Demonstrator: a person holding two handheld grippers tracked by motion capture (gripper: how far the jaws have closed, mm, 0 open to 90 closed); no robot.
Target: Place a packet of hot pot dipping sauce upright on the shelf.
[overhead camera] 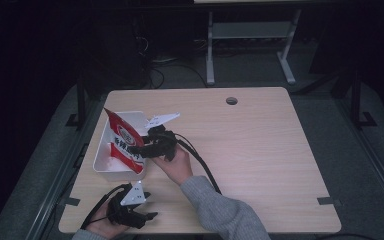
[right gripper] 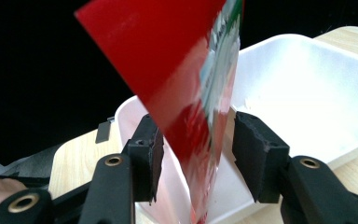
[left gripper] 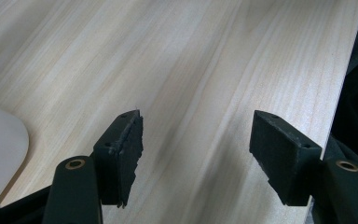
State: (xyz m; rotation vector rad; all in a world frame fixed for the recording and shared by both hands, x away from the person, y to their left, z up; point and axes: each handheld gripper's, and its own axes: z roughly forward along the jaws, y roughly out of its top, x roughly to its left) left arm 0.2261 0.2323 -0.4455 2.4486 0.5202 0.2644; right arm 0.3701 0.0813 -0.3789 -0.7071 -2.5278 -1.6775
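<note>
The left tongs [overhead camera: 147,216] are resting low on the near left corner of the pale wood-grain bench [overhead camera: 260,150], their black jaws standing wide apart with nothing between them. In the left gripper view we are looking along those jaws [left gripper: 193,154] at bare wood, with a rounded white edge, which we are taking for the tray's corner, at the far left. We are judging that this hand is parked out of the way, leaving the work to the other one.

Moving right, we are seeing the shallow white rectangular plastic tray [overhead camera: 101,159] sitting near the bench's left edge. Standing tilted in it is the glossy red and white printed snack packet [overhead camera: 122,142], its top corner pointing up and away toward the left. Its lower end is down inside the tray.

The right tongs [overhead camera: 142,150] are reaching in from the right, with the person's hand and grey sleeve behind them. In the right gripper view the packet [right gripper: 186,93] is passing between the two black jaws [right gripper: 193,161]. The jaws are set narrow around it, yet we cannot tell whether the pads [right gripper: 256,156] are actually pressing the film or standing just beside it. We are reading this as a hold meant to keep the floppy packet upright over the tray, whether going in or coming out.
</note>
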